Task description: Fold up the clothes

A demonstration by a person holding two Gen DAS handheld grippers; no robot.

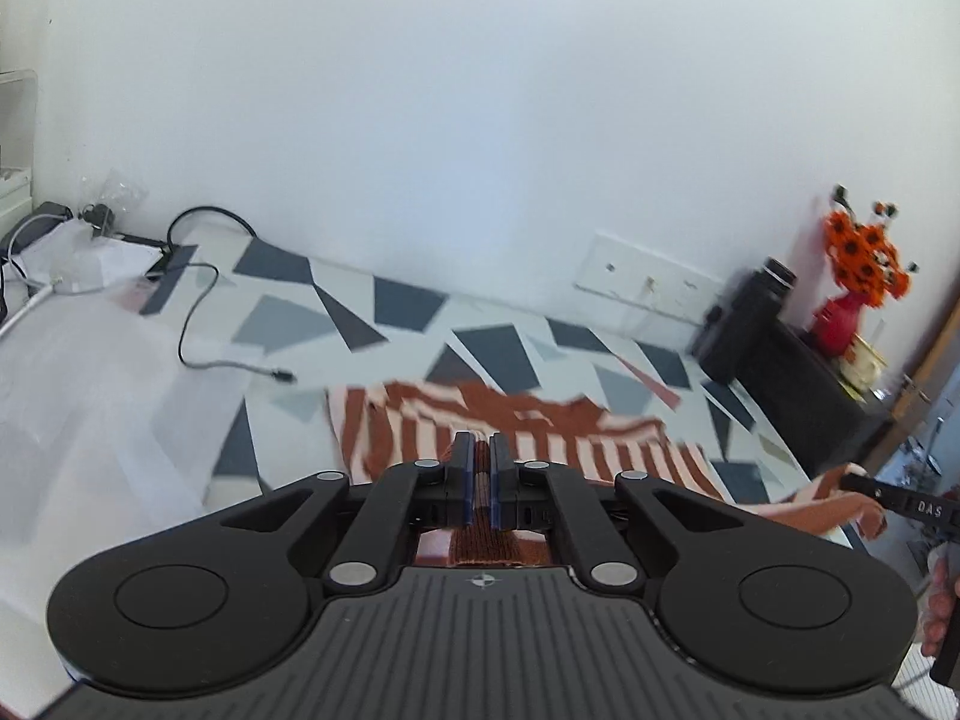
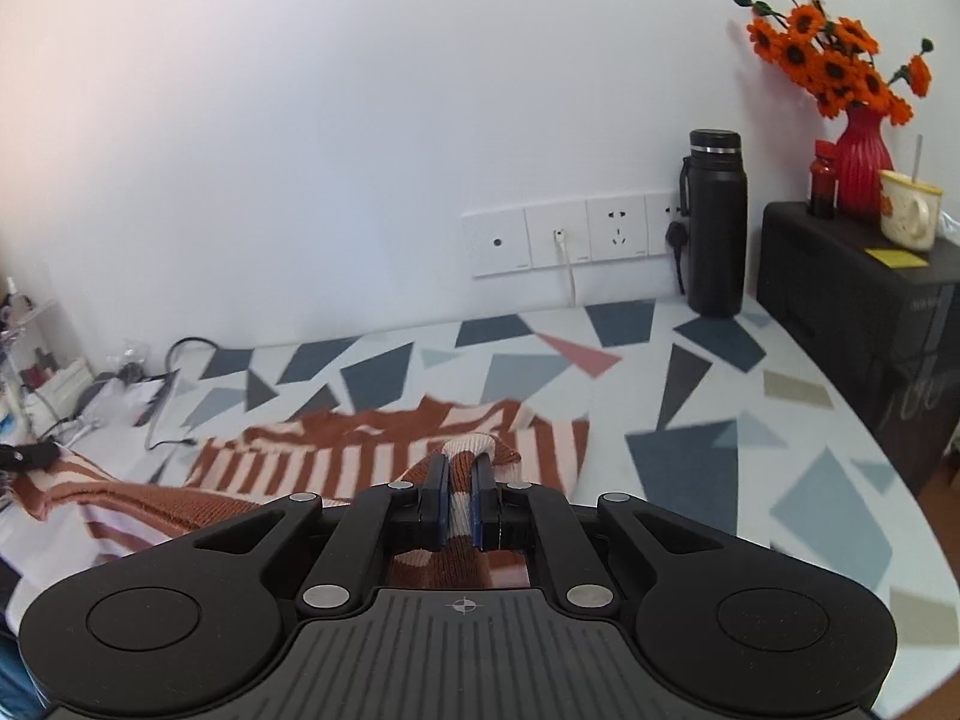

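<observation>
Sweater (image 1: 510, 426), striped rust and cream, lies part-folded on the patterned table (image 2: 690, 372), its near edge lifted toward both cameras. Left gripper (image 1: 479, 450) has its jaws pressed nearly together, pinching a rust knit band that runs between the fingers and back under the body. Right gripper (image 2: 459, 468) likewise pinches a ribbed, striped fold, which bulges out just past its fingertips. Beyond the cloth stand a black bottle (image 2: 717, 222), wall sockets (image 2: 570, 240) and a red vase (image 2: 861, 162).
</observation>
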